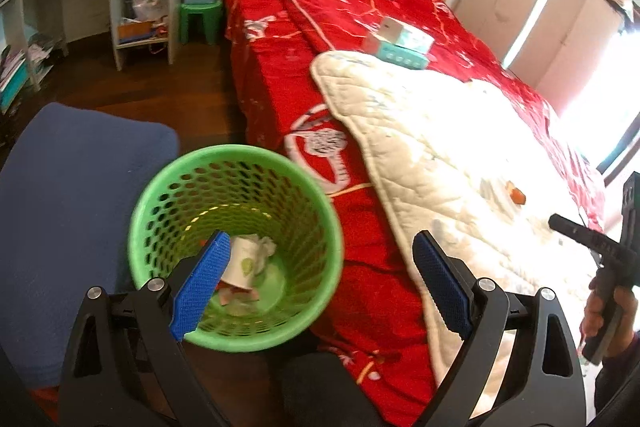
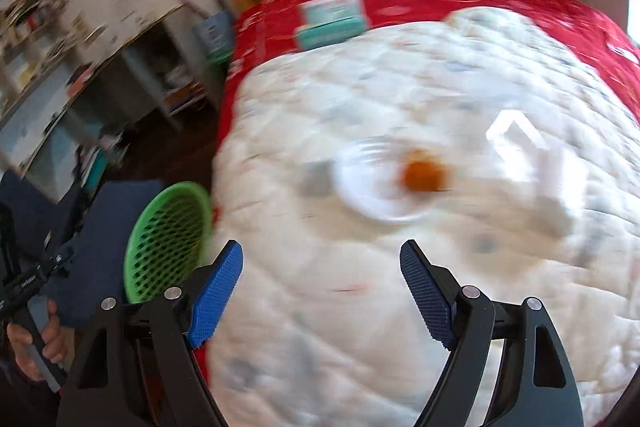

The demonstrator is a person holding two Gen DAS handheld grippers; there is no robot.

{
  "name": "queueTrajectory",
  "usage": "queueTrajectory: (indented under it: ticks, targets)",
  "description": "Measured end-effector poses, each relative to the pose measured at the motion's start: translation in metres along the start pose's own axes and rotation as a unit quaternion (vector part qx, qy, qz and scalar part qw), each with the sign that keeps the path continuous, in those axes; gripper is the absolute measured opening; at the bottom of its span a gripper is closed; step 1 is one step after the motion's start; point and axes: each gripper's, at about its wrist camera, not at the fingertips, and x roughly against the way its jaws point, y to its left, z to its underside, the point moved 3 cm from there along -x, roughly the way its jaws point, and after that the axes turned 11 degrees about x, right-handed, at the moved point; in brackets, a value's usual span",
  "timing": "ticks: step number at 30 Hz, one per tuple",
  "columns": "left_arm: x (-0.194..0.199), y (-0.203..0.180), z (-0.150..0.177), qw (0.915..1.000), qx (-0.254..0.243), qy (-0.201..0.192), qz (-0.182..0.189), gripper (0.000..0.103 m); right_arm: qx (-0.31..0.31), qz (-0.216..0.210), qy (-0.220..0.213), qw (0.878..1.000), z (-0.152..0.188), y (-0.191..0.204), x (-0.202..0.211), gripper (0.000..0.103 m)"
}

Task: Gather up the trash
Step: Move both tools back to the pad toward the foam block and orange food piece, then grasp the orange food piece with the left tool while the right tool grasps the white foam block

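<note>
Red-covered bed point(image 1: 288, 39) filling frame centre, white quilt point(image 2: 360, 99) spread across. Green bin point(image 1: 236, 247) lower left beside bed, paper scraps point(image 1: 248, 259) inside. Orange scrap point(image 2: 424, 177) on quilt, centre. Left claw point(image 1: 320, 275) released, empty. Right claw point(image 2: 322, 291) released, empty.

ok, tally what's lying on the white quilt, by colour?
Orange: 1, small orange piece
White: 2, round white lid, folded white paper
Grey: 1, blurred grey scrap
Total: 4
</note>
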Motion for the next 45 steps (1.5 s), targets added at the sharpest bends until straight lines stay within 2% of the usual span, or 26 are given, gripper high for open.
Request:
queueTrajectory:
  ticks: [9, 15, 19, 26, 30, 38, 45]
  targets:
    - [-0.020, -0.061, 0.005, 0.9980, -0.055, 0.019, 0.024, 0.091, -0.084, 0.070, -0.015, 0.994, 0.005, -0.105, 0.020, 0.078]
    - [-0.031, -0.100, 0.009, 0.9948, -0.083, 0.032, 0.049, 0.091, -0.135, 0.069, -0.012, 0.988, 0.005, -0.152, 0.012, 0.075]
    - [-0.038, -0.124, 0.012, 0.9922, -0.098, 0.041, 0.066, 0.090, -0.146, 0.069, -0.005, 0.987, 0.004, -0.163, 0.001, 0.074]
    - [-0.052, -0.177, 0.018, 0.9831, -0.155, 0.048, 0.085, 0.089, -0.150, 0.064, 0.010, 0.987, 0.001, -0.175, -0.022, 0.070]
    - [-0.062, -0.212, 0.022, 0.9745, -0.195, 0.053, 0.097, 0.087, -0.142, 0.065, 0.018, 0.988, 0.000, -0.178, -0.029, 0.065]
    - [-0.096, -0.272, 0.033, 0.9557, -0.248, 0.084, 0.135, 0.078, -0.133, 0.061, 0.005, 0.989, 0.004, -0.181, -0.020, 0.063]
    - [-0.134, -0.309, 0.053, 0.9406, -0.291, 0.110, 0.137, 0.075, -0.133, 0.051, -0.014, 0.990, 0.007, -0.185, 0.002, 0.063]
